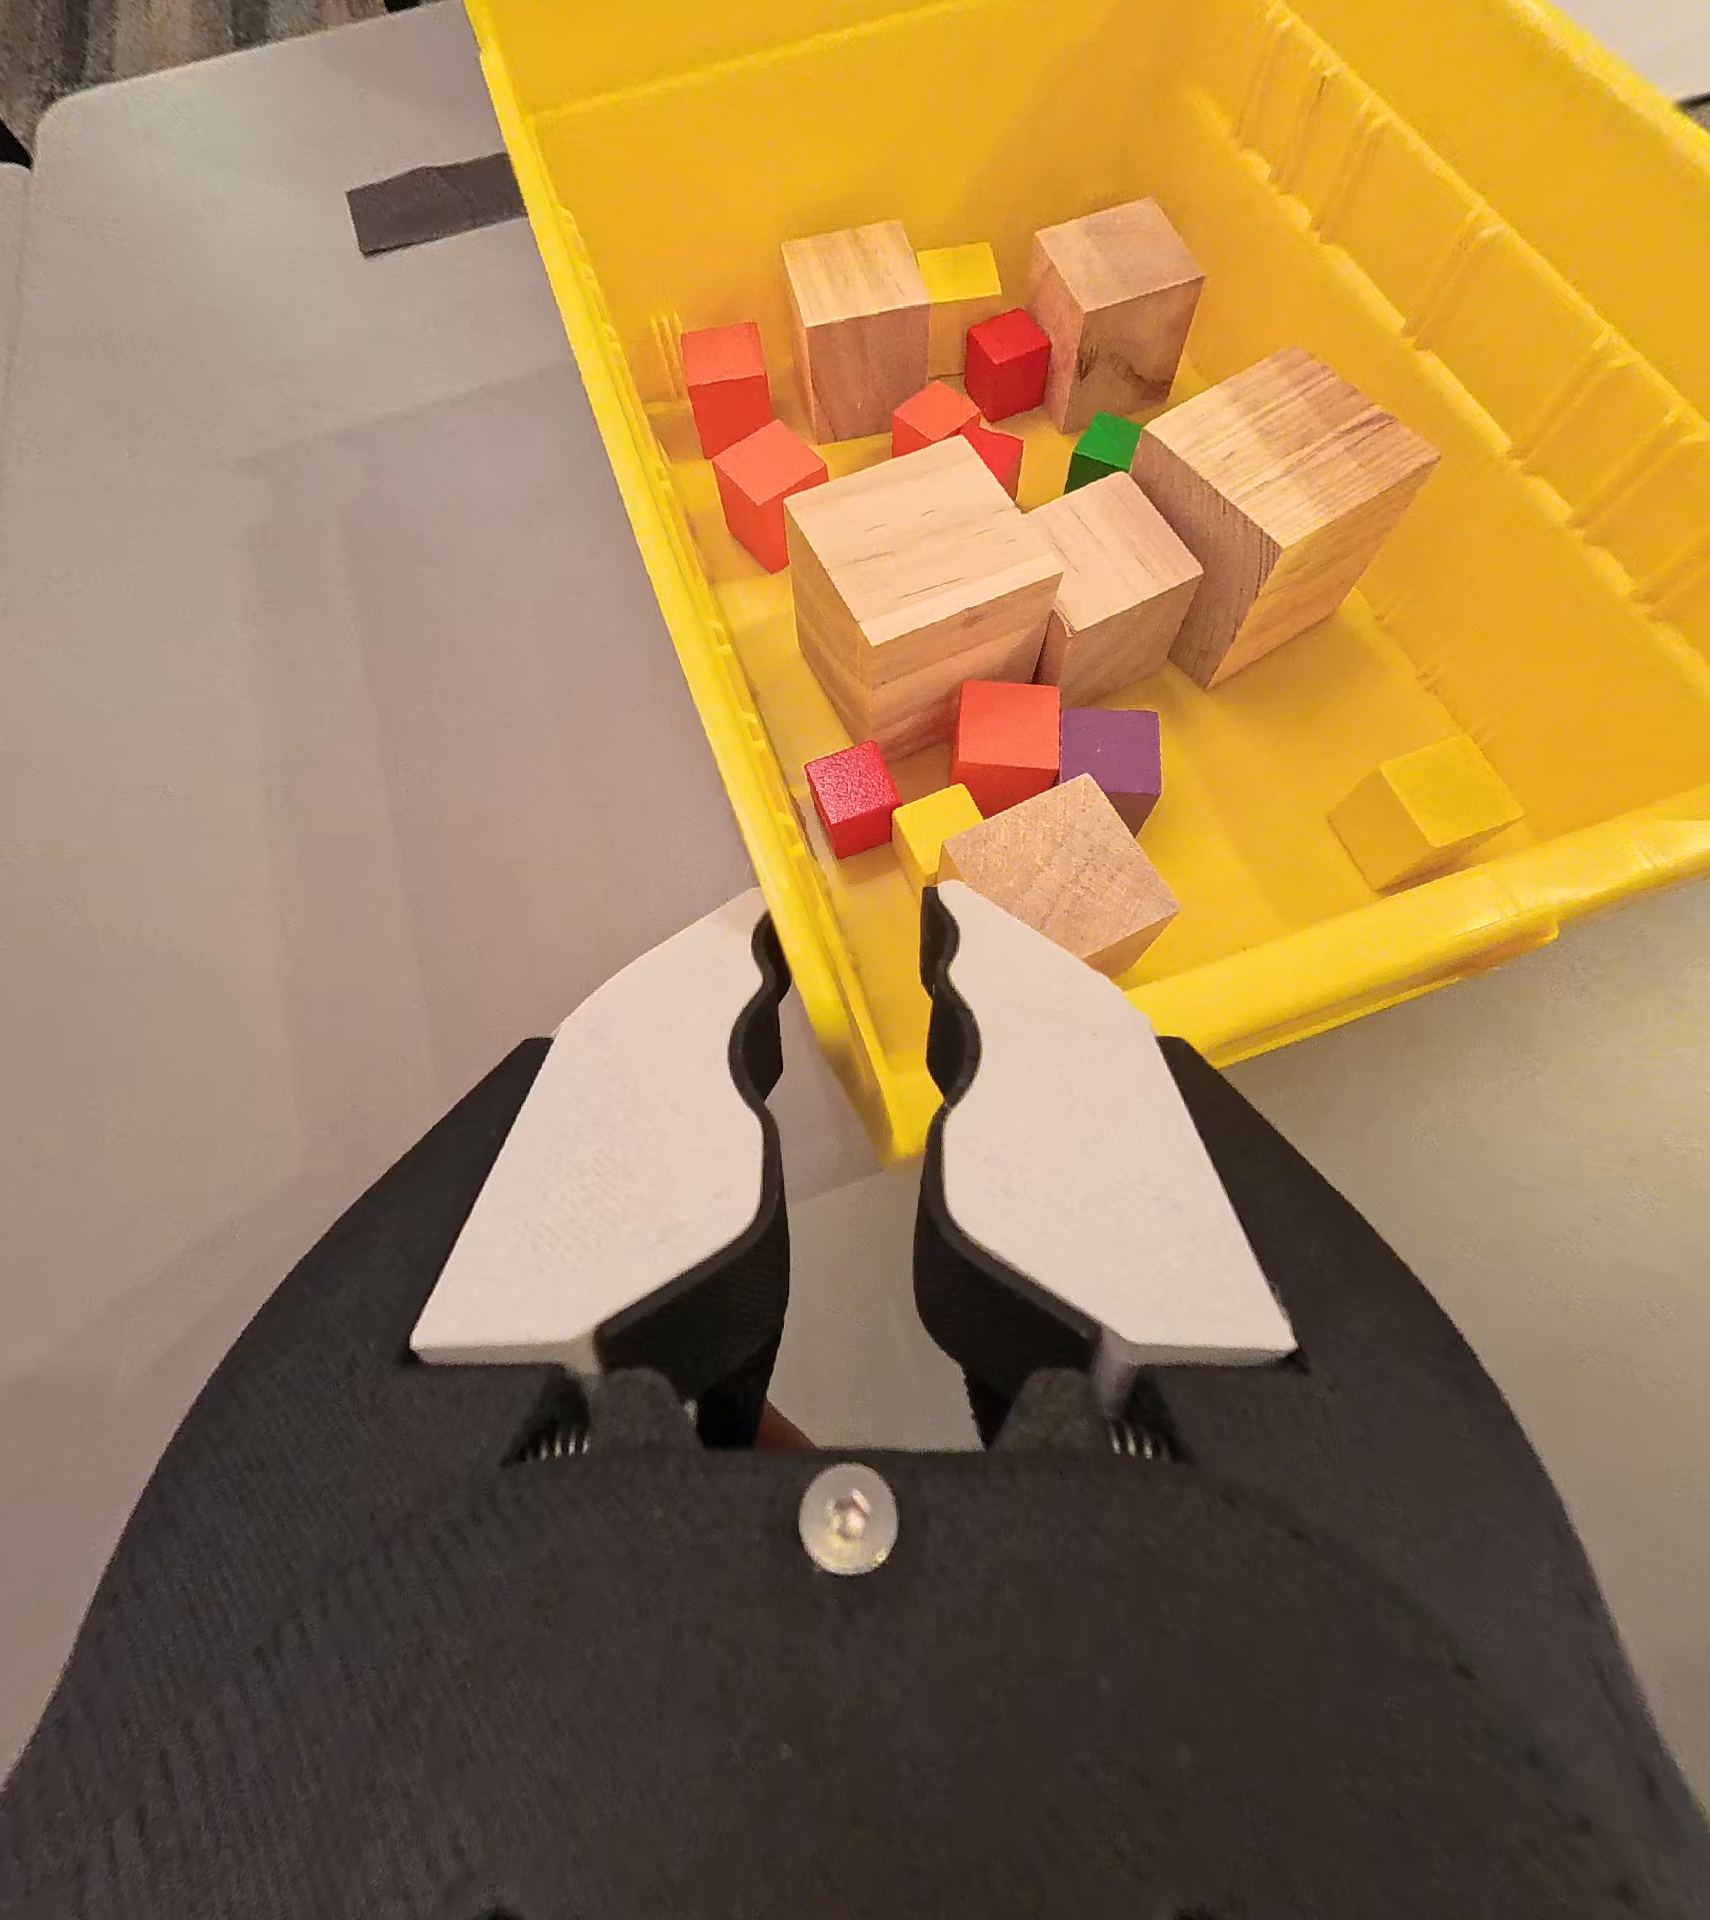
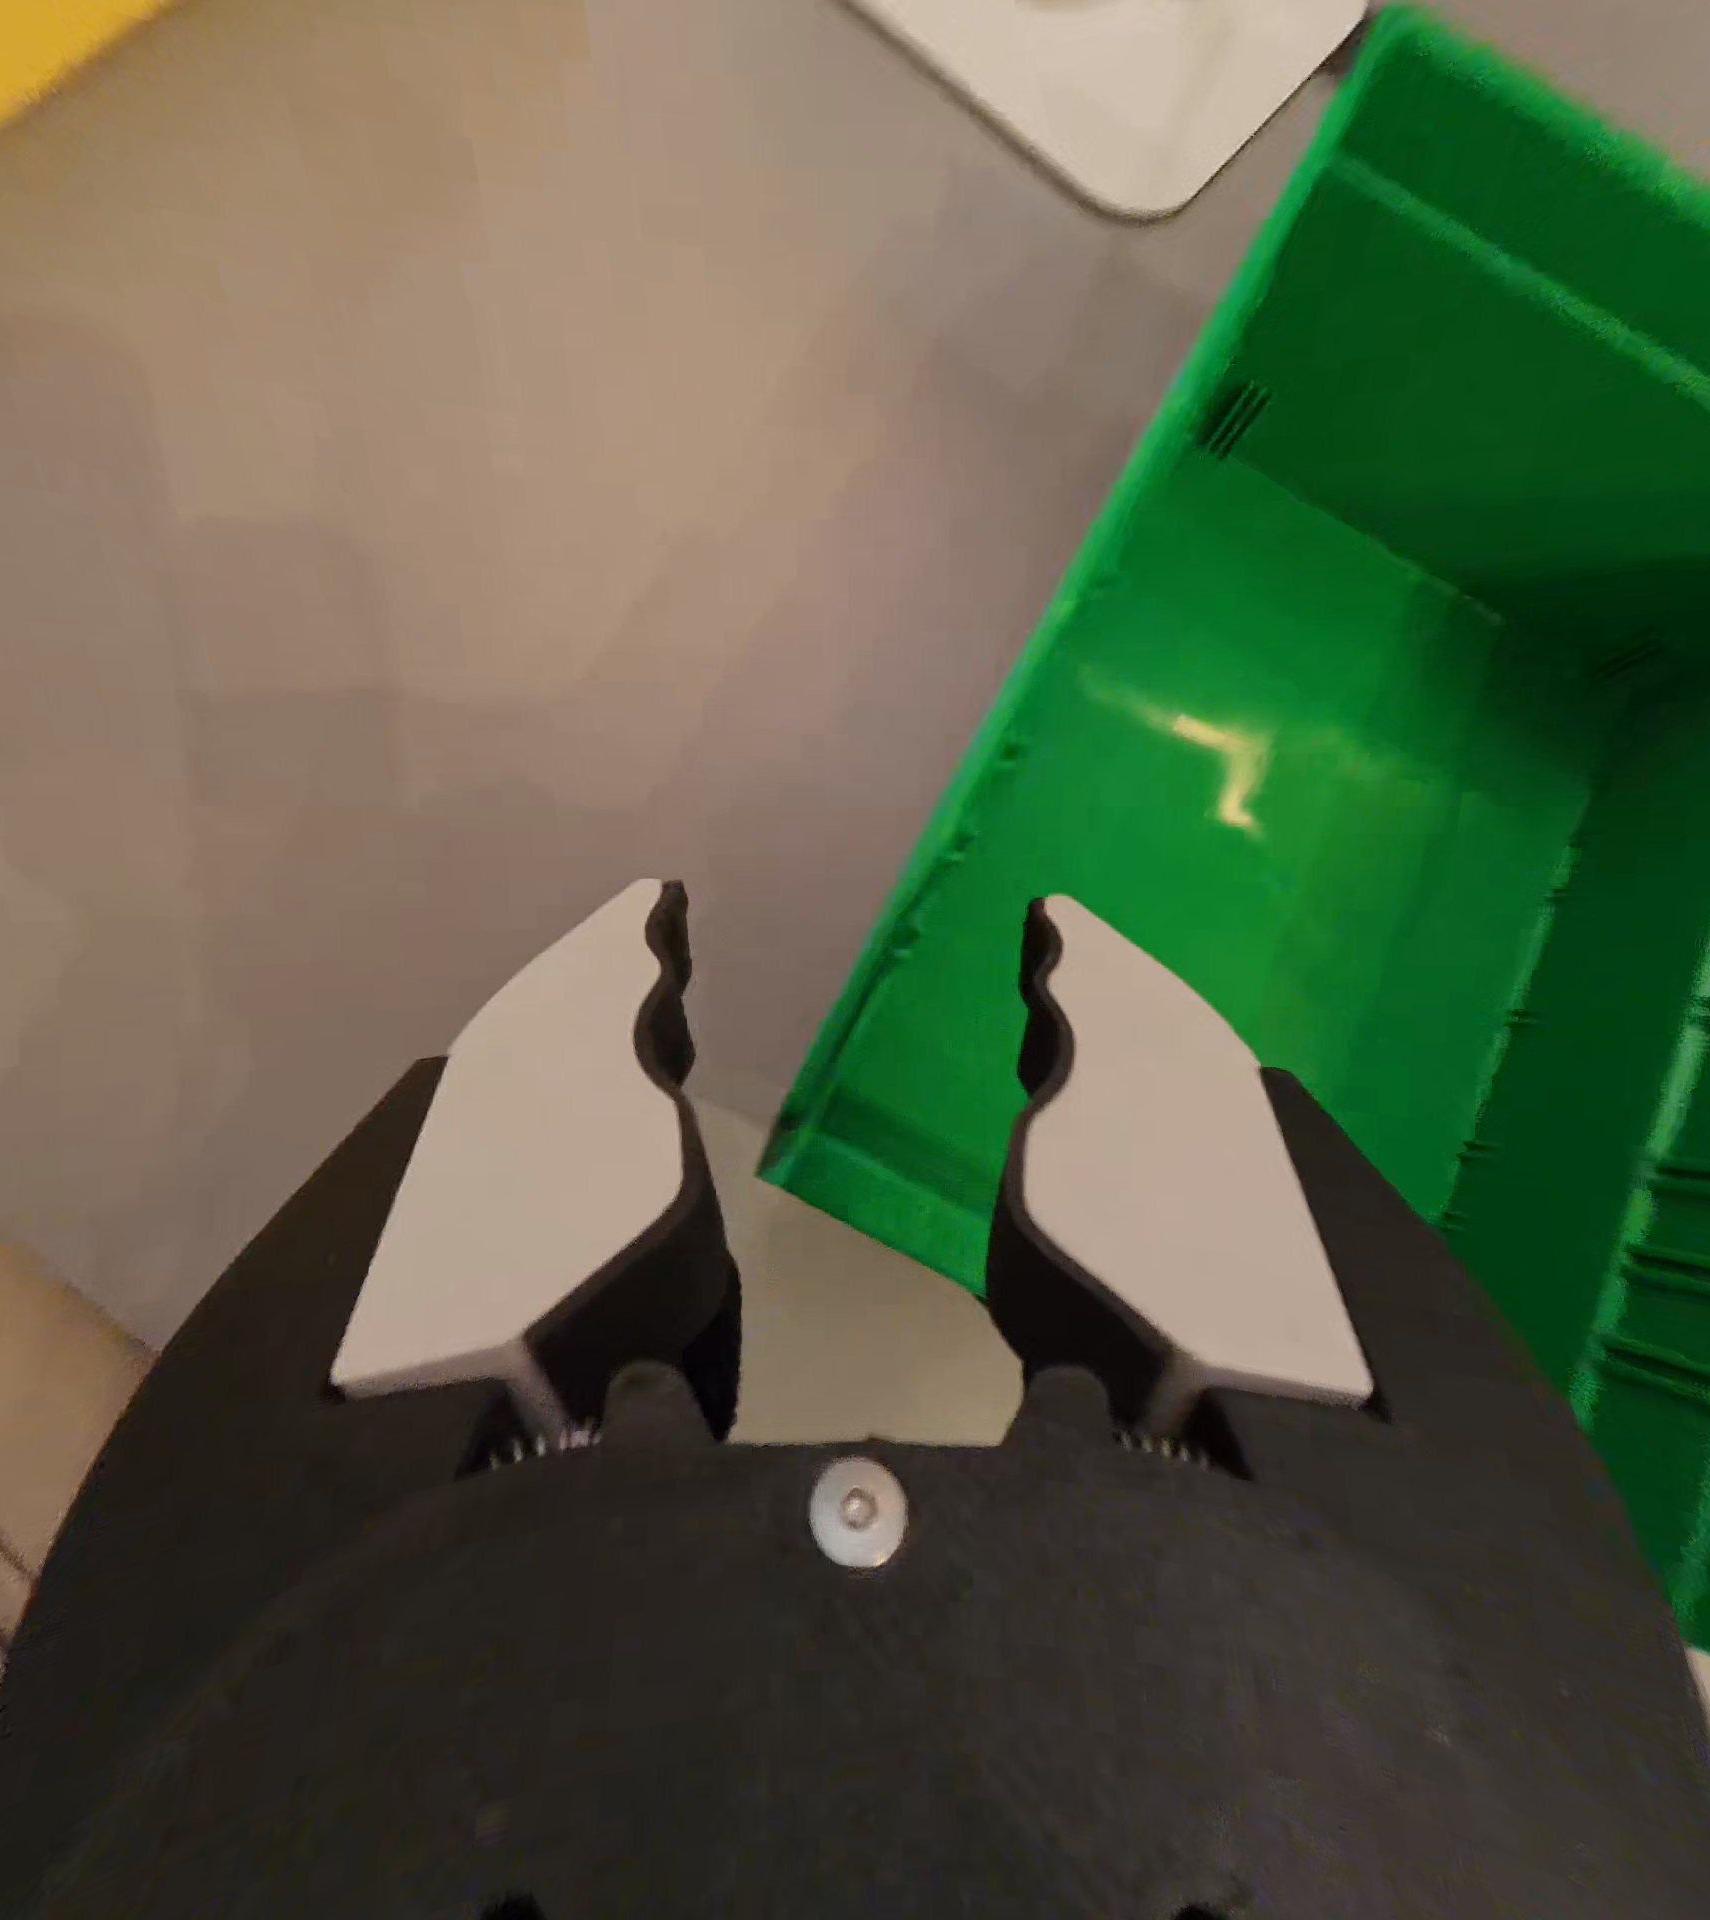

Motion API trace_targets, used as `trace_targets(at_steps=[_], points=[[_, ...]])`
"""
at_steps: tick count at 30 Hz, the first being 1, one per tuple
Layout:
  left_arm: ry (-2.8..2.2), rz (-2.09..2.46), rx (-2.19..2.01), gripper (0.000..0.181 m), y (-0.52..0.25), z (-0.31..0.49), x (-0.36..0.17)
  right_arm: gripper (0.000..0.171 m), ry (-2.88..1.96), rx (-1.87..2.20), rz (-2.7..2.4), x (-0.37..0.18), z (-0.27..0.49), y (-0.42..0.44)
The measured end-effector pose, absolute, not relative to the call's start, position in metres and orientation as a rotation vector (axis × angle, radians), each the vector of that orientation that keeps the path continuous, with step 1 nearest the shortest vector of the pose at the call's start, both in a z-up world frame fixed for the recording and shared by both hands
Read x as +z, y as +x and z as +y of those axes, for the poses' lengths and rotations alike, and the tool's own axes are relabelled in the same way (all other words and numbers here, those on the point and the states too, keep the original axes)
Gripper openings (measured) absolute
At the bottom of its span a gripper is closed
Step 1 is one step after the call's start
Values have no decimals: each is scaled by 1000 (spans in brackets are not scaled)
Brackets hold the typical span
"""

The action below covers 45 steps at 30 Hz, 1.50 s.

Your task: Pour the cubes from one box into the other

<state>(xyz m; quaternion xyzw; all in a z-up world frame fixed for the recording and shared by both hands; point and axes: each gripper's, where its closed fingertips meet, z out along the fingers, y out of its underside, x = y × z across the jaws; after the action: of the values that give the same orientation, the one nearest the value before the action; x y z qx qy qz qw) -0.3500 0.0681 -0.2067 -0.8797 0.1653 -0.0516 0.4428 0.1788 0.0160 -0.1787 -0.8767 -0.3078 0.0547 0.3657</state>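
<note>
Bare grey table (image 1: 259, 675) left of yellow box (image 1: 1609, 644); box floor crowded with cubes (image 1: 918, 582), right strip free. Green box (image 2: 1350, 831) interior unobstructed, table beside it open.

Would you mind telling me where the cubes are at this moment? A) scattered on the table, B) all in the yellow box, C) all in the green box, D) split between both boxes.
B: the cubes lie in the yellow box, and the green box shows only a bare floor in the part in view.
</note>
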Motion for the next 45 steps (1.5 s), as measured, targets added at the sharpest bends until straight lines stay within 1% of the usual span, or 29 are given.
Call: trace_targets(at_steps=[2,4,5,6,8,9,12,14,16,20,24,26,29,30,32,34,36,37,42,44,45], points=[[-2172,391,-141,23,-352,68,-203,57,-2202,51,-679,-152,27,218],[-2169,378,-139,23,-356,69,-201,55,-2212,-132,-534,-139,41,284],[-2167,375,-140,23,-357,69,-201,57,-2252,-208,-484,-142,45,318],[-2167,374,-142,23,-357,69,-201,55,-2302,-239,-443,-151,46,345],[-2172,373,-141,23,-357,70,-202,41,-2420,-207,-400,-177,44,377],[-2174,374,-143,24,-356,71,-203,40,-2455,-234,-388,-188,44,390],[-2178,374,-147,24,-355,71,-204,23,-2506,-182,-392,-211,42,396],[-2181,367,-139,24,-357,70,-205,9,-2491,-170,-396,-213,41,392],[-2179,357,-152,24,-358,70,-204,5,-2497,-98,-364,-213,37,385],[-2180,359,-156,24,-358,69,-204,3,-2503,-86,-314,-213,19,375],[-2190,385,-168,23,-353,68,-207,3,-2490,-83,-301,-214,5,364],[-2206,399,-162,24,-352,67,-210,8,-2497,-122,-320,-214,-1,364],[-2221,356,-152,30,-360,66,-206,39,-2374,-272,-282,-182,-1,375],[-2219,331,-160,36,-363,66,-201,44,-2320,-308,-288,-165,0,372],[-2212,295,-180,43,-370,66,-190,42,-2197,-337,-350,-127,2,350],[-2189,271,-155,46,-380,68,-178,35,-2065,-299,-452,-91,7,306],[-2191,266,-152,48,-387,72,-170,26,-1947,-129,-564,-65,9,243],[-2196,268,-151,49,-390,75,-168,25,-1911,-27,-618,-58,10,211],[-2252,274,-184,51,-396,99,-156,50,-1945,595,-774,-68,21,56],[-2306,313,-220,53,-389,109,-159,59,-1965,721,-791,-81,40,7],[-2329,323,-214,54,-389,116,-161,60,-1986,778,-788,-89,52,-15]])
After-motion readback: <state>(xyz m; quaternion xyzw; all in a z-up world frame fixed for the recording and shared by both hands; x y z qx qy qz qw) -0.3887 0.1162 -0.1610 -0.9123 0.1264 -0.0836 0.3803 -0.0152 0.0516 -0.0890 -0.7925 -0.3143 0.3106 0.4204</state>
